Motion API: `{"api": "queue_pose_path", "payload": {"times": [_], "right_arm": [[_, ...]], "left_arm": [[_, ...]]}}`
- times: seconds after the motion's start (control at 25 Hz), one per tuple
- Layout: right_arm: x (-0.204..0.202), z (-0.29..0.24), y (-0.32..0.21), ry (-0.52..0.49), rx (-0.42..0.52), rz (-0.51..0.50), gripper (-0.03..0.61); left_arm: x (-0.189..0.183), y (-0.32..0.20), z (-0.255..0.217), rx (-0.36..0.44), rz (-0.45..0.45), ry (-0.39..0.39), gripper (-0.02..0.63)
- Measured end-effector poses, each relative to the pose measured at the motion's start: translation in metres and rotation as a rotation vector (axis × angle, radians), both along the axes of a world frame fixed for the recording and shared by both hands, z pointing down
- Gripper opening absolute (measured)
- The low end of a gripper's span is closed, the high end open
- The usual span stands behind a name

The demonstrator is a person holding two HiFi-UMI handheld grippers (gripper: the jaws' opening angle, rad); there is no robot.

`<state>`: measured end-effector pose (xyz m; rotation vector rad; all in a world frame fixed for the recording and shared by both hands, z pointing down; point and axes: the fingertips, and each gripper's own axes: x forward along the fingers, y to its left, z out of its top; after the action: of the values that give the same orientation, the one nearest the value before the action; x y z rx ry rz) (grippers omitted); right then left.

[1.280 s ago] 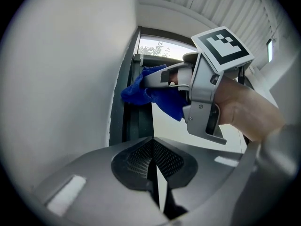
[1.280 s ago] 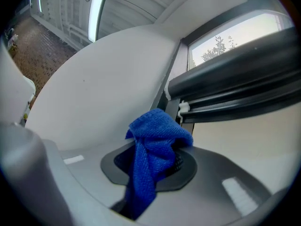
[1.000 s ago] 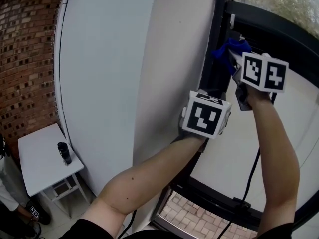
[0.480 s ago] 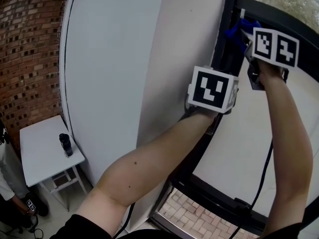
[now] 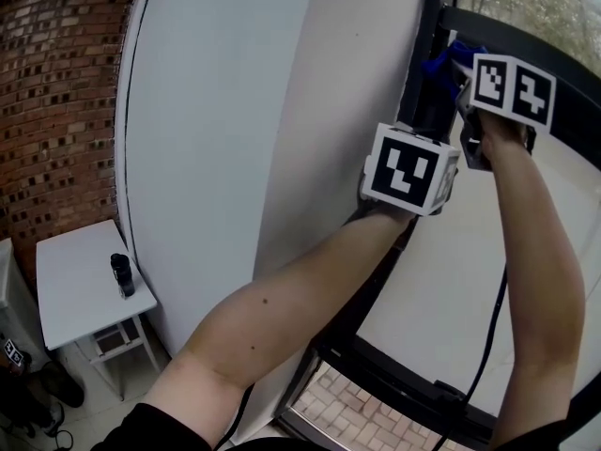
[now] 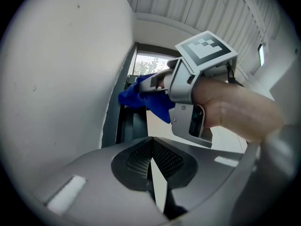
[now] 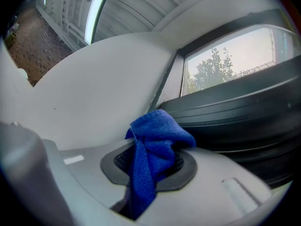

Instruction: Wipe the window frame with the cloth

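— Where is the blue cloth (image 7: pixel 155 140) sitting right now?

— The right gripper (image 7: pixel 150 166) is clamping it. Its jaws are pinching the middle of the cloth, with one bunch puffing out past the tips and a tail hanging back between the jaws.

— And relative to the window frame (image 5: pixel 424 26)?

— In the head view the cloth is showing at about 1 o'clock, lying up against the dark upright bar near where it is meeting the cross bar. In the right gripper view the frame's dark rails are running off towards 3 o'clock just beside the bunch. I cannot tell whether the cloth is actually pressing on the frame.

— What is the left gripper (image 6: pixel 151 161) doing?

— Its jaws are resting closed on each other with nothing between them. It is hanging at about 7 o'clock from the right gripper, close beside it, pointing up along the white wall (image 5: pixel 235 111).

— Anything else showing?

— A small white table (image 5: pixel 75 294) is standing at 8 o'clock with a dark bottle (image 5: pixel 121 275) upright on it.
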<state>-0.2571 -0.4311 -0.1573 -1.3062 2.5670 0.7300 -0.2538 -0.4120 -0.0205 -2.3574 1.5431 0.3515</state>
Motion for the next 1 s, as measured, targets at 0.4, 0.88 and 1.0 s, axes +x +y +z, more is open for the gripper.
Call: {"api": "queue_pose_path", "payload": {"times": [0.4,0.88,1.0], "right_arm": [[0.0,0.002,0.0,0.02,-0.003,-0.019,0.084],[0.039,0.043,0.062,0.009,0.07,-0.079,0.084],[0.063,0.059,0.078,0.001,0.075,-0.082,0.084]], "left_arm": [[-0.009,0.005,-0.02,0.044,-0.062,-0.02,-0.012],[0.023,0.044,0.01,0.103,-0.035,-0.112,-0.012],[0.033,0.058,0.016,0.118,-0.034,-0.122,-0.012]]}}
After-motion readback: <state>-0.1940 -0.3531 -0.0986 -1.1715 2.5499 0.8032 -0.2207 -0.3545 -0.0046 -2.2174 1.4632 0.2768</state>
